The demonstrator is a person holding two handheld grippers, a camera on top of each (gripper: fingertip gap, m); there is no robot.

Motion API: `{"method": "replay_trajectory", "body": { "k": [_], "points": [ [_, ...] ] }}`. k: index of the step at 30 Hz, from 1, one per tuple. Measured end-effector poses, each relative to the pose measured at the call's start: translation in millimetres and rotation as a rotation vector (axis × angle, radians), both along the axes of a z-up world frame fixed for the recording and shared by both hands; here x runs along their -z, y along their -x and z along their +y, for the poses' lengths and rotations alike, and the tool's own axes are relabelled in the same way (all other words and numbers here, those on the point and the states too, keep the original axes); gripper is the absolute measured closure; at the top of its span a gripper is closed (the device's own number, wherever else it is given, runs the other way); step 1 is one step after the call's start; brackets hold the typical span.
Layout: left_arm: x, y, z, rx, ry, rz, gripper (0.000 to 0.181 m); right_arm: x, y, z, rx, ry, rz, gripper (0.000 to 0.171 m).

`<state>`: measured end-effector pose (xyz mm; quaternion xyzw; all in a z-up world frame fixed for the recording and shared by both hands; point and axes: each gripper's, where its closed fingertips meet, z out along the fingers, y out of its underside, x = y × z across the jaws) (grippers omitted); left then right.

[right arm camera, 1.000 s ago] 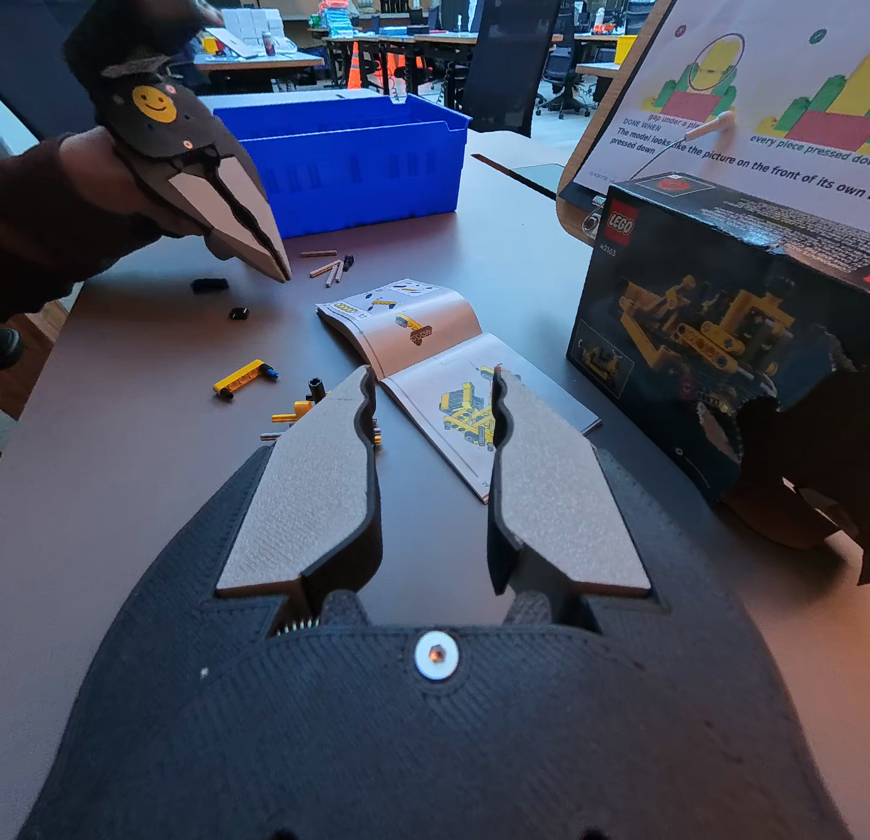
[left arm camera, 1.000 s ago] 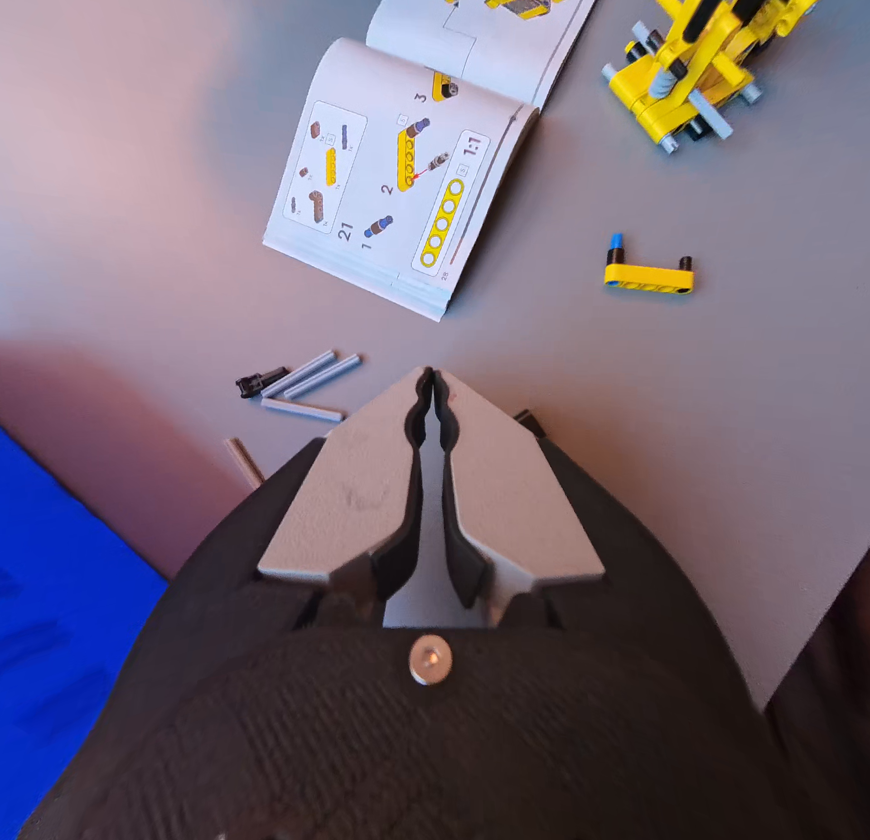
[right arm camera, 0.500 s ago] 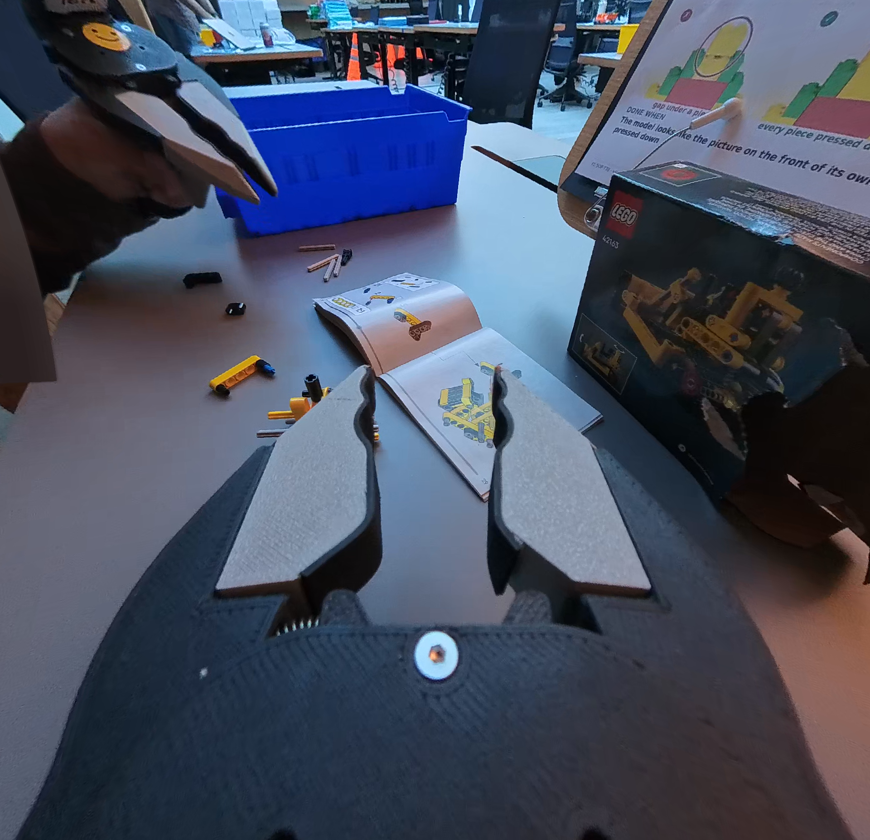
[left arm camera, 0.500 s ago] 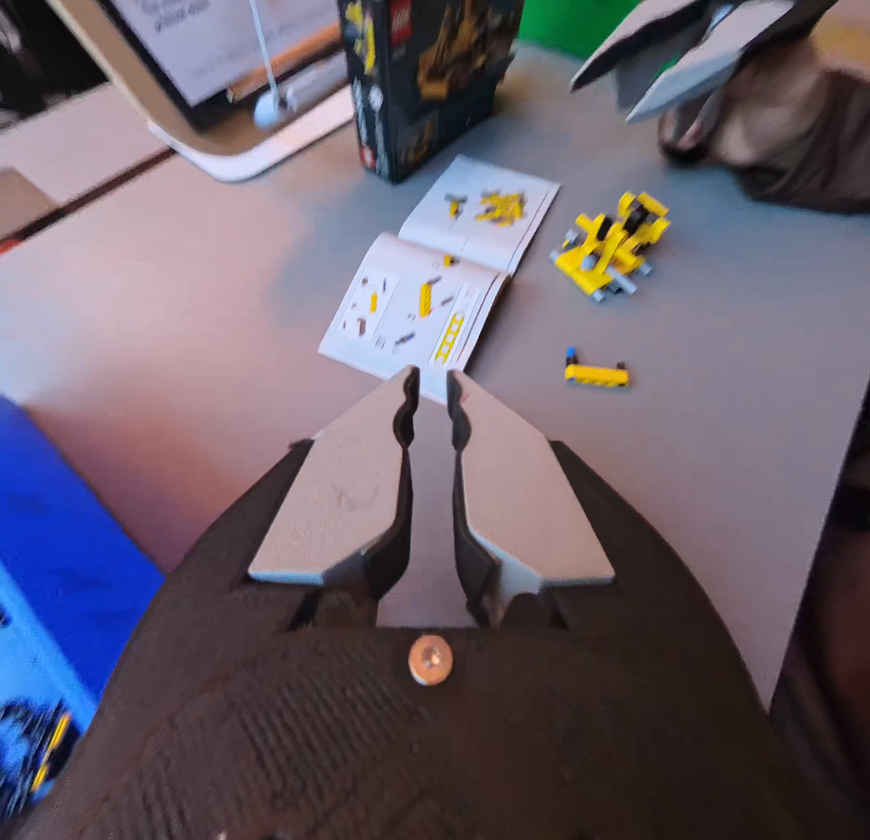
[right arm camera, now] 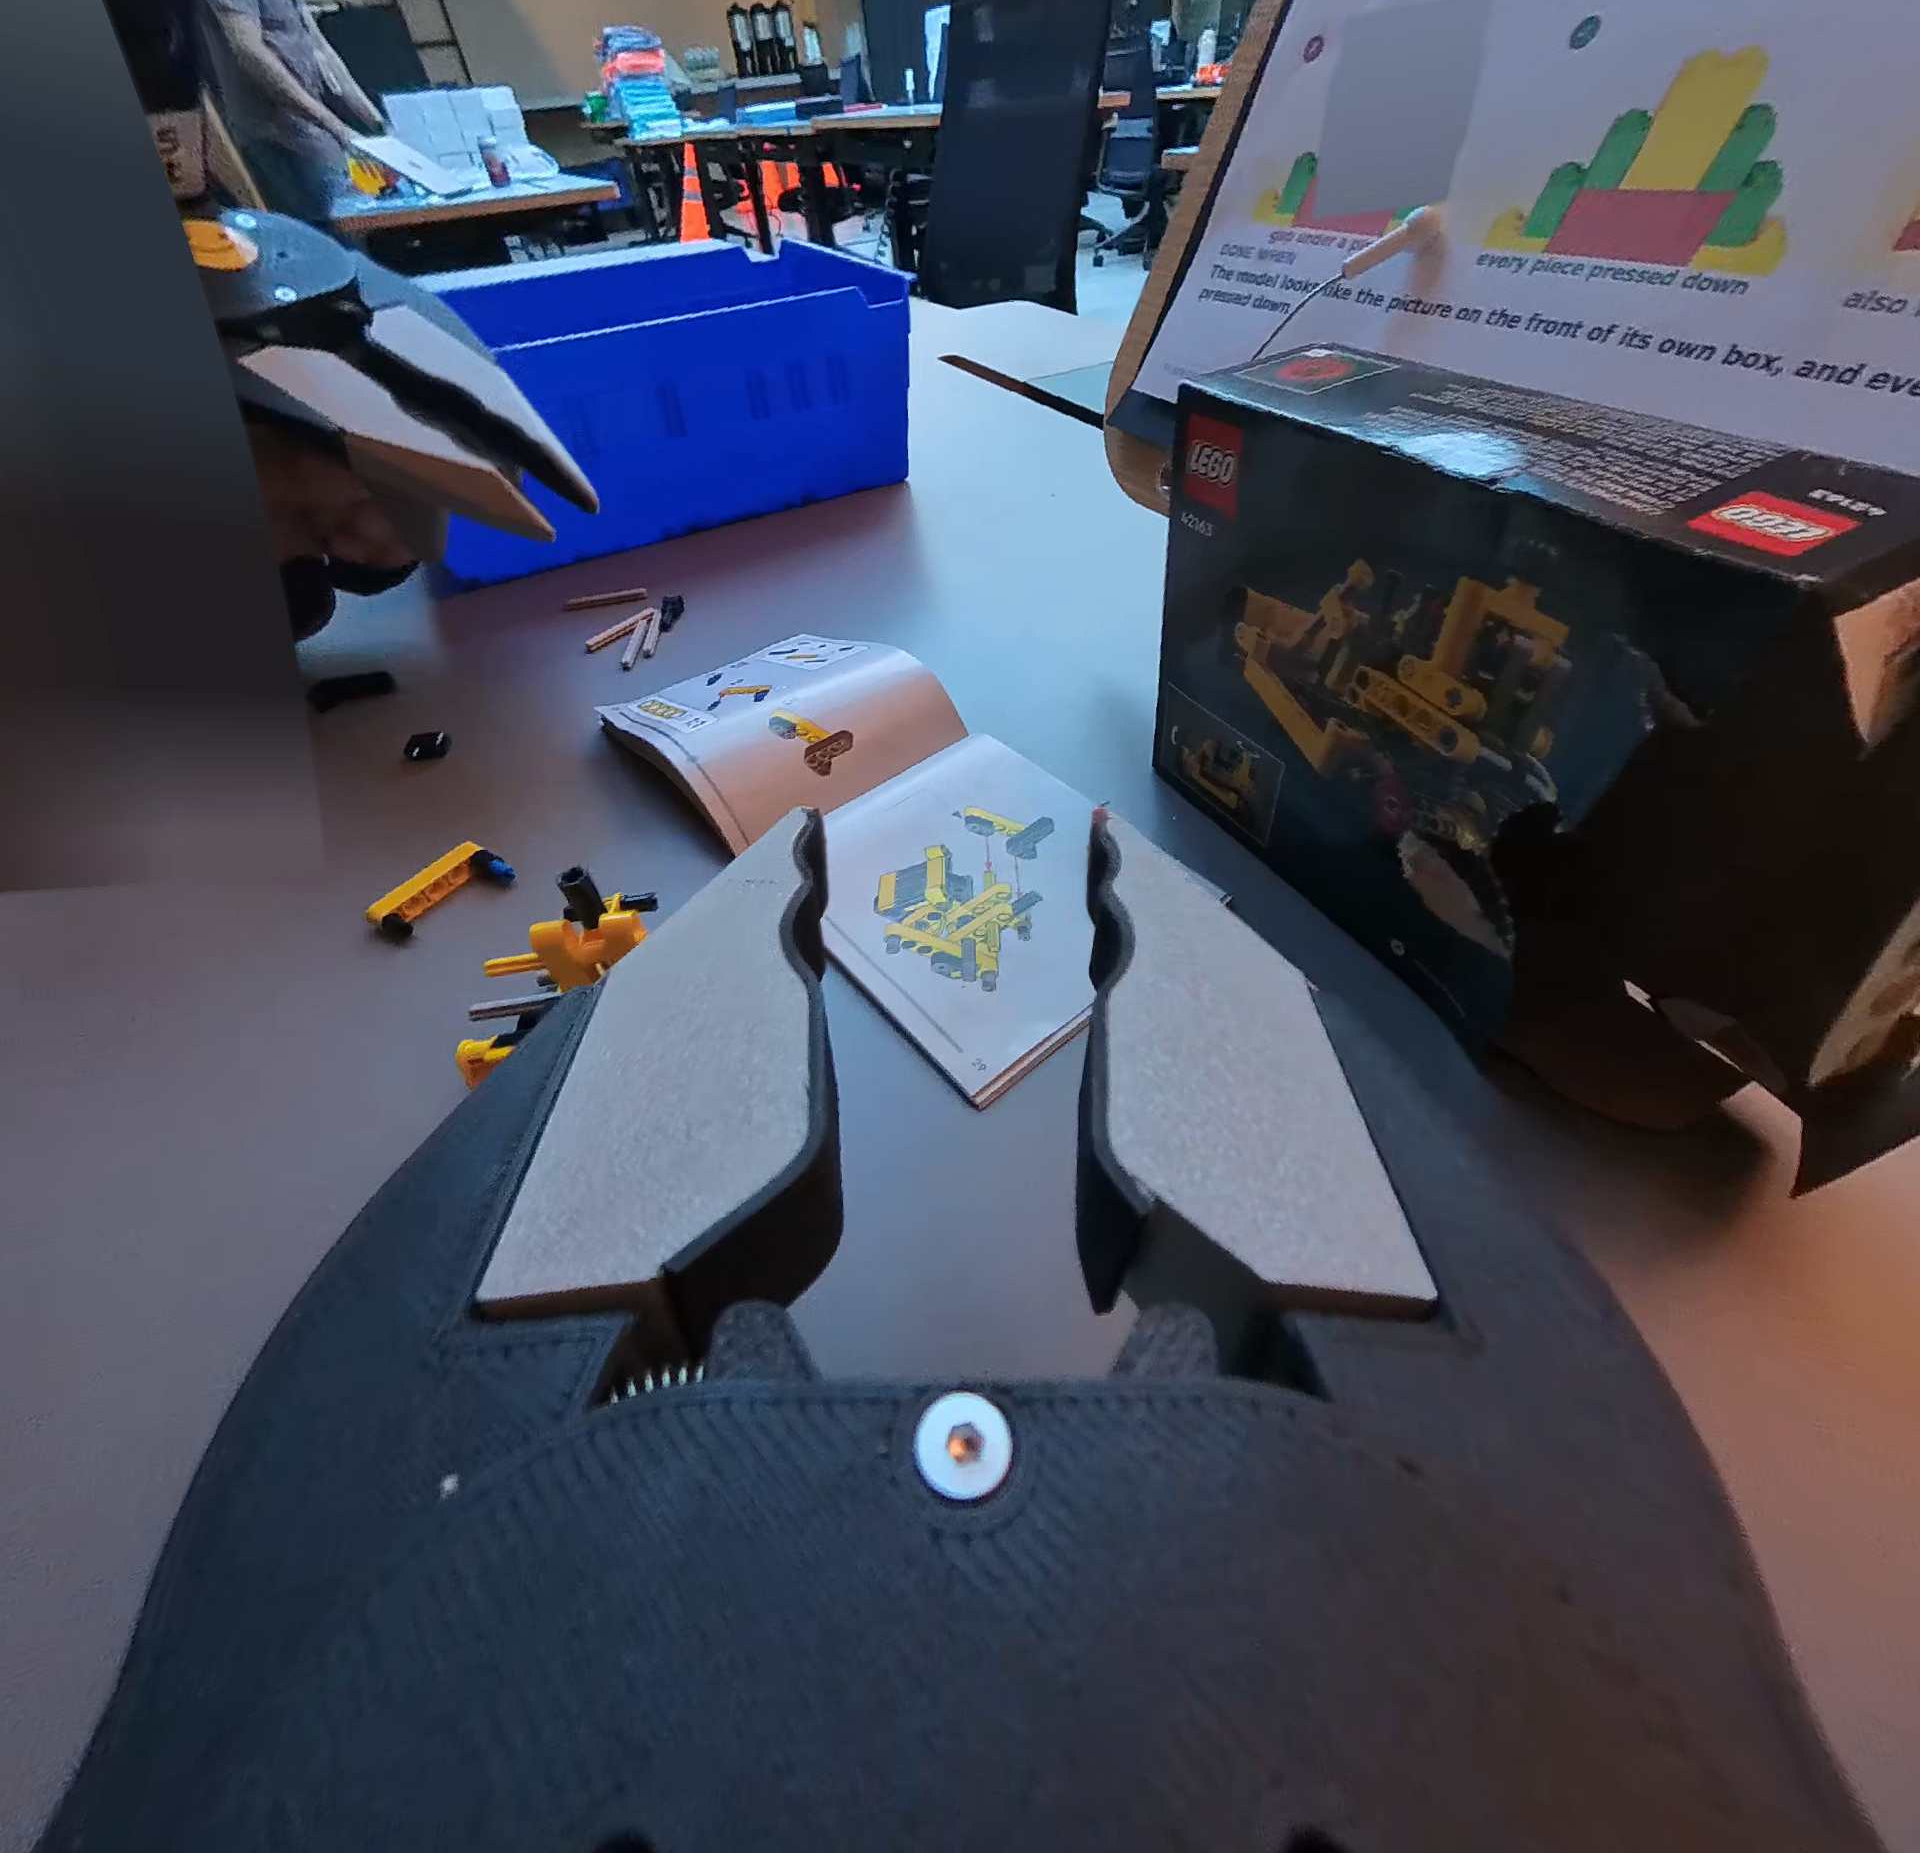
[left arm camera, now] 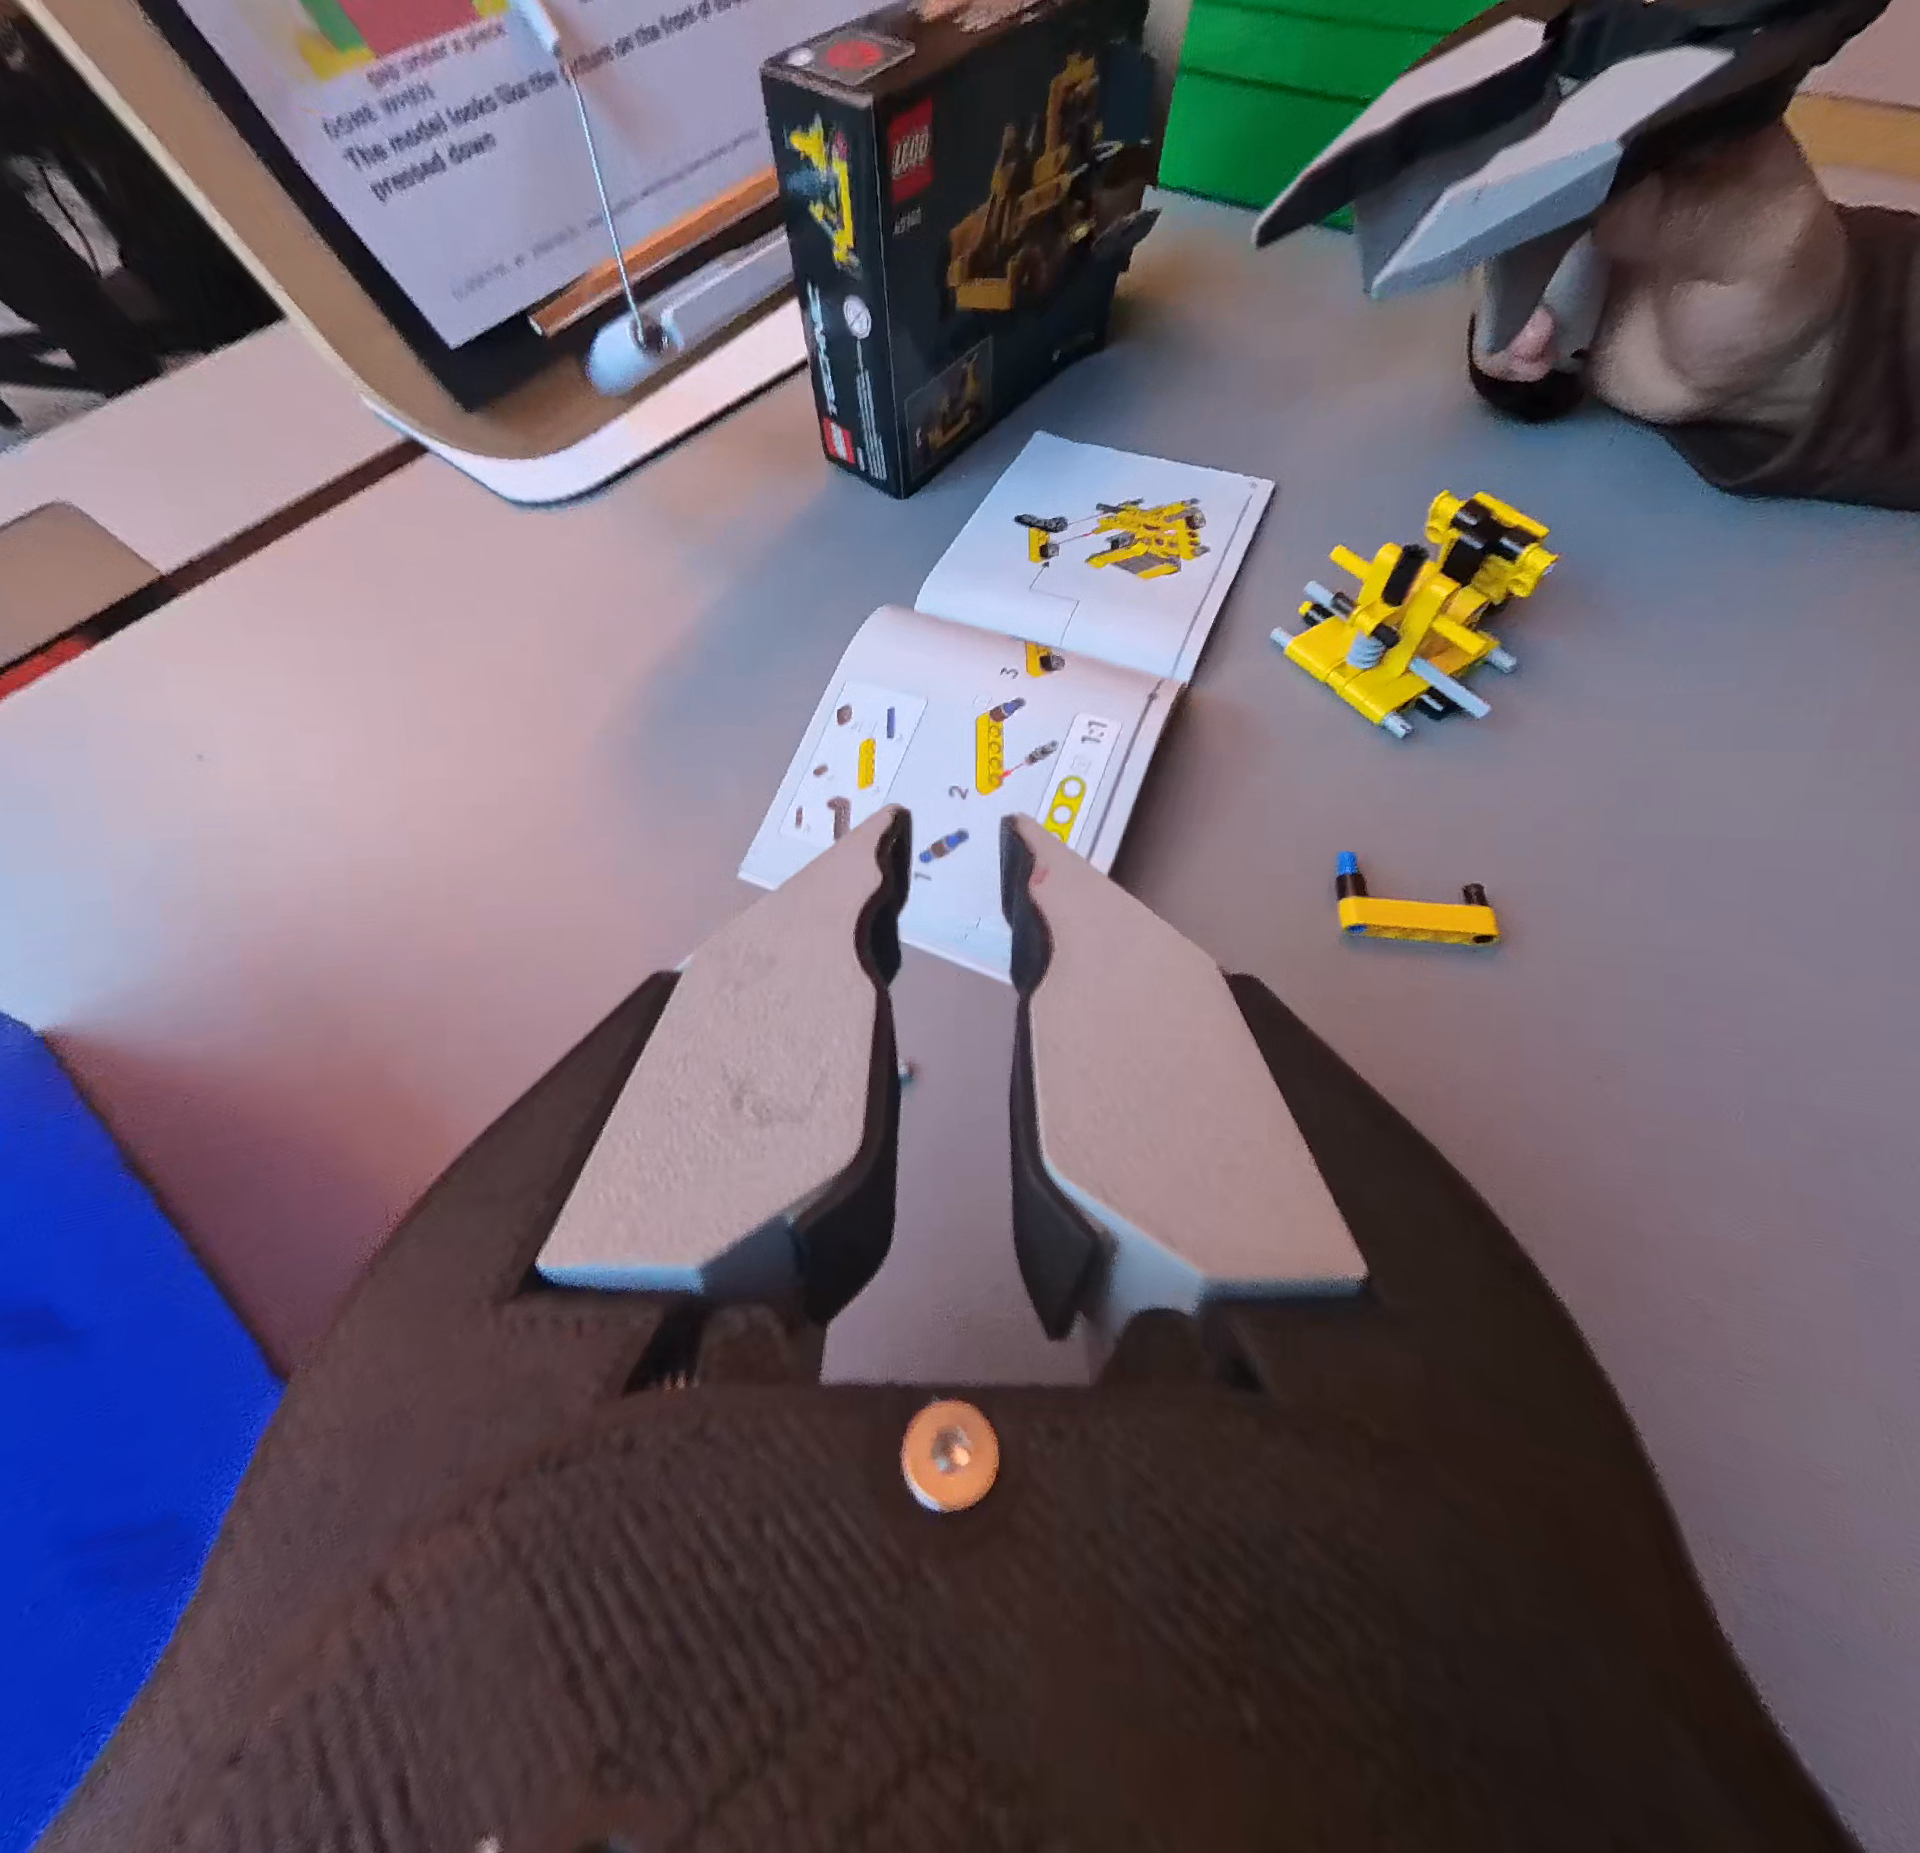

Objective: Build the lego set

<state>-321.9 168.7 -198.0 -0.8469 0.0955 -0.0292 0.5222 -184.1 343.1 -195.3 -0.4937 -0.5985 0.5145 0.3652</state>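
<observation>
Since a second ago my left gripper (left arm camera: 954,839) has lifted and parted its fingers, empty. Lower right of it lies the yellow beam (left arm camera: 1418,915), long axis across the frame; farther up, the yellow model (left arm camera: 1408,627). My right gripper (right arm camera: 956,835) hangs open and empty, probably nearer the model.

The right tongs (right arm camera: 956,837) hang over the tabletop (right arm camera: 1039,577), jaws parted and empty, tips framing the near page of the open instruction booklet (right arm camera: 831,764). The black set box (right arm camera: 1455,681) stands just beside the booklet toward the right edge, its torn end nearest the camera. A part-built yellow model (right arm camera: 577,946) lies beside the tongs' left finger, a yellow beam (right arm camera: 431,884) near it. Grey axles (right arm camera: 623,634) lie before the blue bin (right arm camera: 707,390). The left tongs (right arm camera: 561,515), jaws slightly apart, hang above the far left side.
</observation>
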Motion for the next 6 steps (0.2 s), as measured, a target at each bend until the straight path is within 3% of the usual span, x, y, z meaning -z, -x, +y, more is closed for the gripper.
{"method": "replay_trajectory", "body": {
  "k": [1,6],
  "points": [
    [0.7,-0.5,-0.3,0.000,0.003,-0.004,0.166,-0.4,1.6,1.4,0.002,0.007,0.002,0.124],
    [-1.5,-8.1,1.5,0.021,-0.017,-0.066,0.166,-0.8,3.0,1.7,-0.008,0.023,0.003,0.123]
  ]
}}
